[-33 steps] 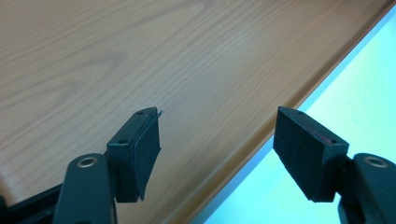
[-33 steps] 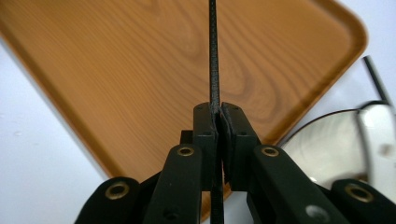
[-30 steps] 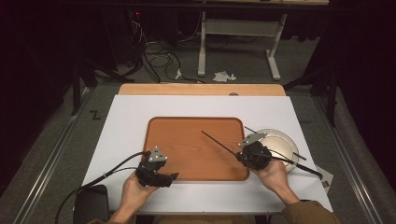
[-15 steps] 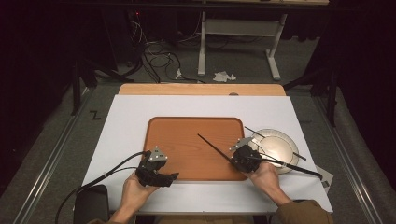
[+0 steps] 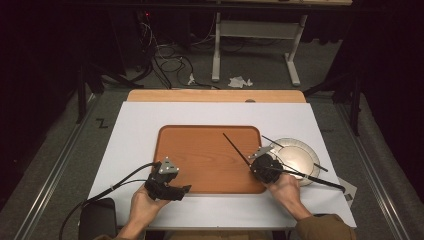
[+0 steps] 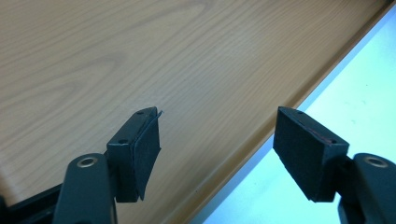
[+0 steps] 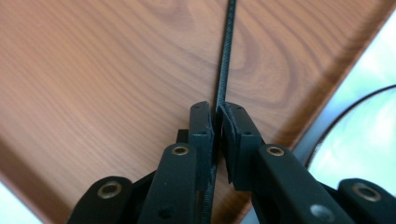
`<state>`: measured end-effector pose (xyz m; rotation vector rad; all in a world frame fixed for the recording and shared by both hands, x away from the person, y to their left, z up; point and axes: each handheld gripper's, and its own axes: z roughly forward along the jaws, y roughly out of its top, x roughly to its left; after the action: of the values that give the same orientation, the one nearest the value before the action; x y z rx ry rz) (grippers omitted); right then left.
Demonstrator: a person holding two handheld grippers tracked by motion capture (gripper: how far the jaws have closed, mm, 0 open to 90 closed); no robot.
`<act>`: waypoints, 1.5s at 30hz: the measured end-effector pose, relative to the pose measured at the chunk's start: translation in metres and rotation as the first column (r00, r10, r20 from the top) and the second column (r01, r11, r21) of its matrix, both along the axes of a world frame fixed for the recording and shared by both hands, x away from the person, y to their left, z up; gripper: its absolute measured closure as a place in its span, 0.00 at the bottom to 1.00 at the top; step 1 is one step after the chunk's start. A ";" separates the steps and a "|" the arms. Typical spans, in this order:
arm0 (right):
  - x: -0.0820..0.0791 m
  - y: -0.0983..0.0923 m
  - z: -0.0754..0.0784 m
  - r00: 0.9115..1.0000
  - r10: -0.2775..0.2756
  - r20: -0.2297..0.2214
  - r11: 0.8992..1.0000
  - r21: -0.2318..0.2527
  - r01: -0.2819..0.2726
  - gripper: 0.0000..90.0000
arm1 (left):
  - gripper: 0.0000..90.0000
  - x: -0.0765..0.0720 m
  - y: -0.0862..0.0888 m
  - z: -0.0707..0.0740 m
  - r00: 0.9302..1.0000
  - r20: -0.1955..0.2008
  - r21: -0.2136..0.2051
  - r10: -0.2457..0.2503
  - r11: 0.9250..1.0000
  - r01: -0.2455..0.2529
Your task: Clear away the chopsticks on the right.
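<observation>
evidently the right gripper (image 7: 215, 122) pinches a stick (image 7: 226, 60) pointing to 11 o'clock over the tray (image 5: 200, 150), probably to lay it there; left gripper (image 6: 217, 149) waits, jaws apart.

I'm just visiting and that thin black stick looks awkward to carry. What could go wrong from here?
The right gripper pinches the black stick partway along, so the long free ends could swing or twist in the narrow grip. One end reaches back across the white plate, where a second stick lies; turning carelessly might knock either. Over the wooden tray, the front tip could catch the raised rim. The left gripper is open near the tray's edge and gives no support.
</observation>
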<state>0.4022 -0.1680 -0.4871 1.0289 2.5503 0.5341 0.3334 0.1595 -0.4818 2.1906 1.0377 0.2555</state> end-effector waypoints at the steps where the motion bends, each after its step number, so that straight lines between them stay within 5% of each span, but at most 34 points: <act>1: 0.000 0.000 0.000 1.000 -0.009 -0.004 1.000 0.004 0.009 0.91 | 0.35 0.000 0.000 0.000 1.000 -0.001 0.000 -0.001 1.000 0.001; 5: -0.001 -0.001 0.000 1.000 -0.003 0.012 1.000 0.013 0.003 0.81 | 0.35 -0.001 0.001 0.001 1.000 0.003 0.005 -0.006 1.000 0.006; 18: -0.016 -0.015 0.029 0.990 0.097 0.102 0.986 0.122 -0.109 0.73 | 0.35 0.000 0.000 -0.001 1.000 -0.003 0.009 0.001 1.000 -0.001; 28: -0.016 -0.039 0.053 0.988 0.056 0.142 0.979 0.187 -0.082 0.72 | 0.35 0.000 0.000 0.000 1.000 0.001 0.006 0.003 1.000 -0.004; 33: -0.016 -0.055 0.063 0.980 0.005 0.198 0.970 0.236 -0.052 0.73 | 0.35 0.002 0.001 -0.001 1.000 0.001 0.014 0.005 1.000 -0.005; 45: -0.009 -0.084 0.073 0.982 -0.052 0.181 0.963 0.268 0.001 0.72 | 0.35 0.001 0.001 -0.001 1.000 0.001 0.010 0.006 1.000 -0.006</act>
<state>0.3931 -0.2524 -0.4138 1.0438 2.3399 0.9413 0.3346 0.1607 -0.4824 2.1969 1.0443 0.2651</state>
